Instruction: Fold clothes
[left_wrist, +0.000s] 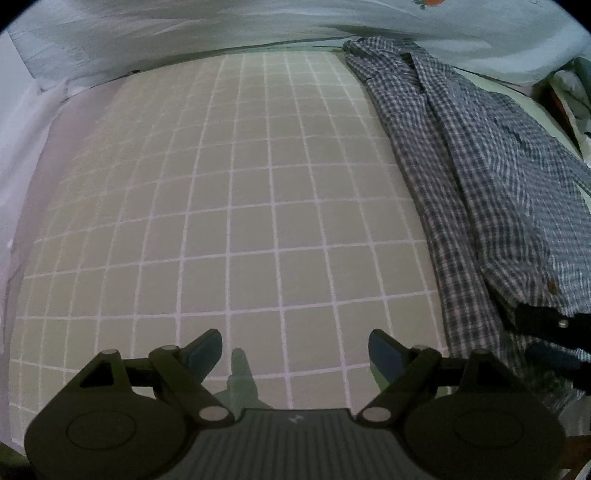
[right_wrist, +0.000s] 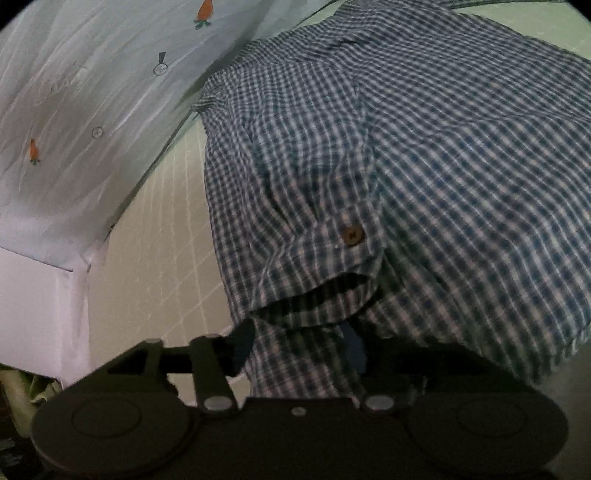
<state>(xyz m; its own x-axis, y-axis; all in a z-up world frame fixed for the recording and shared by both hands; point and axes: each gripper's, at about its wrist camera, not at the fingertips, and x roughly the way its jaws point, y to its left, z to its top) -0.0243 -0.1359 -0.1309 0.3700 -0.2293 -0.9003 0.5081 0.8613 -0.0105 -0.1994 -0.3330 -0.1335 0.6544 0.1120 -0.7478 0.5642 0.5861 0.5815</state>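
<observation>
A matt cutting mat (left_wrist: 229, 206), smooth and printed with a pale grid, is seen beside a checked shirt (left_wrist: 480, 177) of thin woven cloth, rumpled and creased. A brown button (right_wrist: 352, 234), wood-like in finish, is sewn to the shirt's cuff. The left gripper (left_wrist: 295, 352) is formed of matt dark plastic, its ribbed body set with dull metal pivot pins, and its fingers are faced with blue, rubbery-looking pads (left_wrist: 384, 354). A pale sheet (right_wrist: 92, 110) with printed carrots, softly wrinkled, is draped along the far side.
</observation>
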